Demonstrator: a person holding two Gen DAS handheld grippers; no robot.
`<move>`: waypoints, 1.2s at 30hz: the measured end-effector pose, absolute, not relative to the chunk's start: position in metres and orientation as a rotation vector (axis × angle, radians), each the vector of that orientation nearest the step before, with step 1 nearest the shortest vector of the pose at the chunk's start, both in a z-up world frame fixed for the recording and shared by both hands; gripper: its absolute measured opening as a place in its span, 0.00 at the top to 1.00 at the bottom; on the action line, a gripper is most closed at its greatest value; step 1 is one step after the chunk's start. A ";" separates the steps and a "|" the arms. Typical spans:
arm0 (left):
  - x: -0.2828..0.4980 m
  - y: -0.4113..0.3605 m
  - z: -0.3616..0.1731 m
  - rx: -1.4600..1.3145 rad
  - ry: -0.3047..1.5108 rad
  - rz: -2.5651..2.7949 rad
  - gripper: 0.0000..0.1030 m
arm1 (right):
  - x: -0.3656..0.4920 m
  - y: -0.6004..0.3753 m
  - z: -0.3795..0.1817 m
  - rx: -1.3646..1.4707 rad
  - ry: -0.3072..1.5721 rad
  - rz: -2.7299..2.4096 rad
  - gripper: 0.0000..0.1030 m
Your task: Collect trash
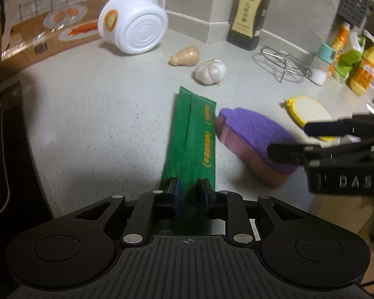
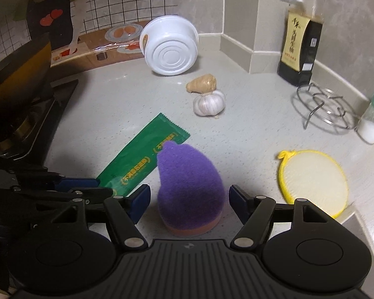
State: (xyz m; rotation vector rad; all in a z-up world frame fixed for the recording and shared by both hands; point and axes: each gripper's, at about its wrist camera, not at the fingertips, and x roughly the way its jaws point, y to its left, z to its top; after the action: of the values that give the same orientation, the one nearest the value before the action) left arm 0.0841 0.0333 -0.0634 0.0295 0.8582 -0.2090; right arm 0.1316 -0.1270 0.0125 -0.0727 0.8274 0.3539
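Green wrapper (image 1: 194, 139) between left gripper (image 1: 190, 194) fingers, purple sponge (image 1: 256, 137) alongside.

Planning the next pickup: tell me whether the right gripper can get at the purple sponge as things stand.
Probably yes. The right gripper is open, with the purple sponge between its fingers and nothing blocking; the green wrapper lies alongside.

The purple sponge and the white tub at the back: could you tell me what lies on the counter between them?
In the right wrist view, a garlic bulb and a ginger piece lie between the purple sponge and white tub.
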 end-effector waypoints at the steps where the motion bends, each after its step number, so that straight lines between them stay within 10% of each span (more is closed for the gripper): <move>1: 0.083 0.031 -0.064 0.044 0.856 -0.214 0.75 | 0.131 -0.127 0.013 -0.080 0.820 0.348 0.32; 36: 0.061 0.073 -0.065 -0.126 0.772 -0.297 0.86 | 0.170 -0.100 -0.018 -0.107 0.898 0.270 0.35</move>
State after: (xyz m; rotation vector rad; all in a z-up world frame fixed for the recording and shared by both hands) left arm 0.0612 0.0729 -0.0648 -0.1265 0.7717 -0.2970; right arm 0.1702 -0.1001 -0.0179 -0.1067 0.8976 0.2699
